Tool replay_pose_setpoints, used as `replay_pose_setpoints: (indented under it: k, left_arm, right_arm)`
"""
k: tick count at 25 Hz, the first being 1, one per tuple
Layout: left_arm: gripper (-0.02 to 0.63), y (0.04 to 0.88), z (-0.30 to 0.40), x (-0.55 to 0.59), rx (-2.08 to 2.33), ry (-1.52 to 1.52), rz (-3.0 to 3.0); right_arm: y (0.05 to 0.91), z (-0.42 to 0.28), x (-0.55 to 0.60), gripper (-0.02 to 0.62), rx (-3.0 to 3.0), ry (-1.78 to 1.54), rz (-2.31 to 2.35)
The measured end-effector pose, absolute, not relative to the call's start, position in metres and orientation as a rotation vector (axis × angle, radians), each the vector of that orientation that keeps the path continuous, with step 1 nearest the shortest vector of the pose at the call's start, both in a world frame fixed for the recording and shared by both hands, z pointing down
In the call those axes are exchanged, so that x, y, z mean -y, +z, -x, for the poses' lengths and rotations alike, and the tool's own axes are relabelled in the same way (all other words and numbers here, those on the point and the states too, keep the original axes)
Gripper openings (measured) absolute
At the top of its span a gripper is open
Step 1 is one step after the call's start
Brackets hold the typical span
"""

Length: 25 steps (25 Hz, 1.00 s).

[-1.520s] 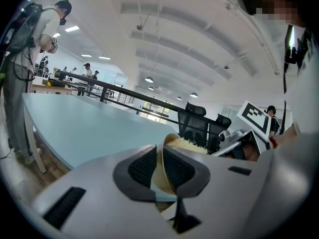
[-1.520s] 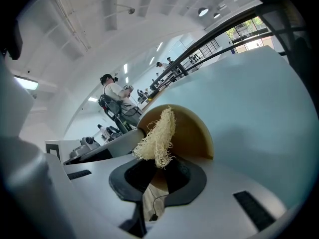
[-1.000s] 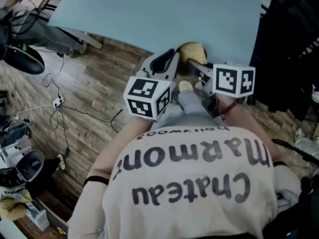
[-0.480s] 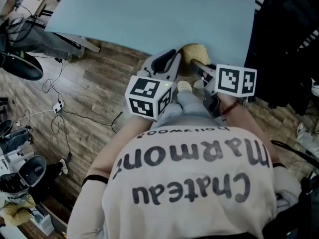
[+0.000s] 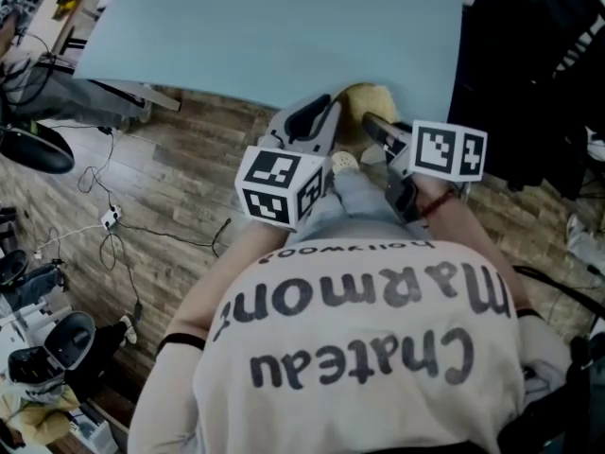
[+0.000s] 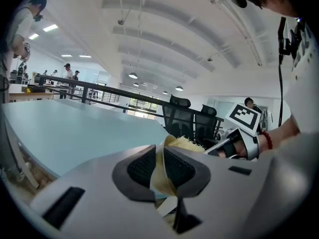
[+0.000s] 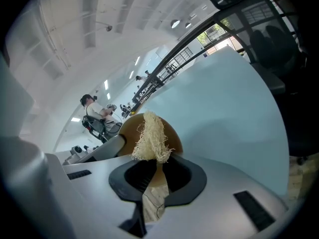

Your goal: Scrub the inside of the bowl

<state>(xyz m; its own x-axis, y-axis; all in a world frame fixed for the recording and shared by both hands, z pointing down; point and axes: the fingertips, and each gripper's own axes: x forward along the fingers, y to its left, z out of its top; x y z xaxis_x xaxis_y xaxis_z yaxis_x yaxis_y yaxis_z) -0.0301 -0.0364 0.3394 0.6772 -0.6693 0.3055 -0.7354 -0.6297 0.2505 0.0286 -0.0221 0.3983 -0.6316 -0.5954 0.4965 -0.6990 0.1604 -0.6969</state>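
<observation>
The left gripper clenches its fingers on the bowl rim, just easing slightly; the right gripper fingers grasp a stringy scrubber.

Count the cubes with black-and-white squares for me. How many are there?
2. The left marker cube sits near the middle of the head view. The right marker cube sits further right and slightly higher. I see no others, though one could be hidden.

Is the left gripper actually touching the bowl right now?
Touching. The left gripper view shows the left gripper pinching the bowl wall between its pads.
</observation>
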Motion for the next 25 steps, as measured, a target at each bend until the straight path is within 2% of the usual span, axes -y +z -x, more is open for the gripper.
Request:
replay_pose_setpoints:
  k: [7,20,25]
  left_arm:
    - [0.046,0.338,0.018,0.039,1.080,0.236,-2.523]
    - [0.049,0.335,-0.044,0.056,1.014,0.201,-2.495]
    - [0.049,0.328,-0.045,0.059,1.039,0.179,-2.508]
  right_arm:
    - [0.397,-0.043,0.022,0.058,2.299,1.486,-1.327]
    - [0.397,-0.113,0.028,0.058,2.231,1.503,-1.411]
    - [0.395,-0.117,0.030,0.058,2.238,1.519,-1.397]
